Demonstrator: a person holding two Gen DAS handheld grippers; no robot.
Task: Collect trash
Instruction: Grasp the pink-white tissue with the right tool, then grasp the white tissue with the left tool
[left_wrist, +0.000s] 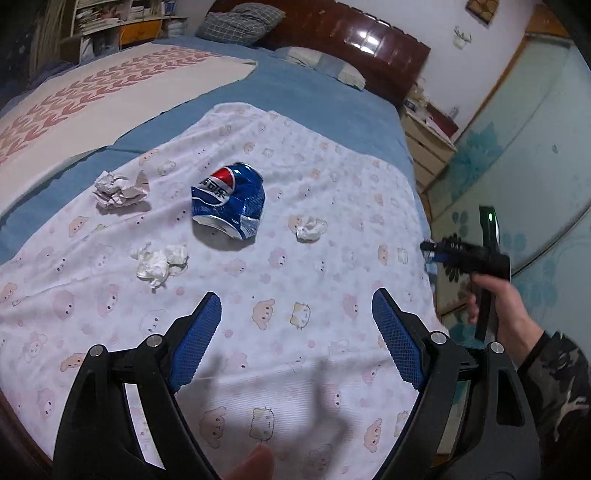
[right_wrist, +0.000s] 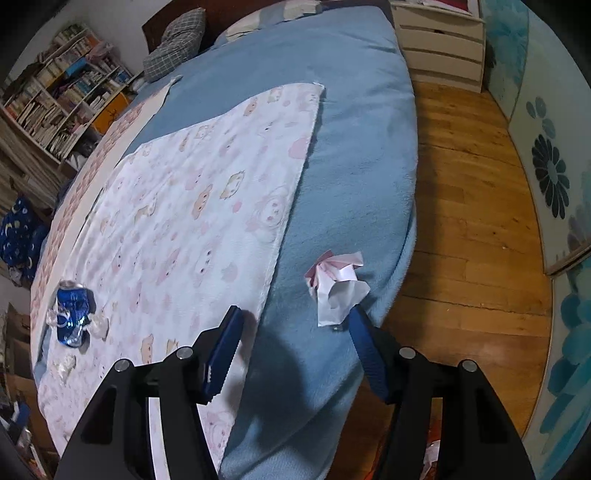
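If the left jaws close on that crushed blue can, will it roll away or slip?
The crushed blue can is probably light and empty. Its dented, flattened sides likely stop rolling, and the soft printed sheet should damp sliding. Creased metal may buckle further under pressure.

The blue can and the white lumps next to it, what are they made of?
The blue can looks like thin shiny metal, probably aluminium: it is dented, creased and glints. The white lumps look like soft tissue paper, matte and wrinkled. The pinkish wad seems stiffer paper, with sharper folds.
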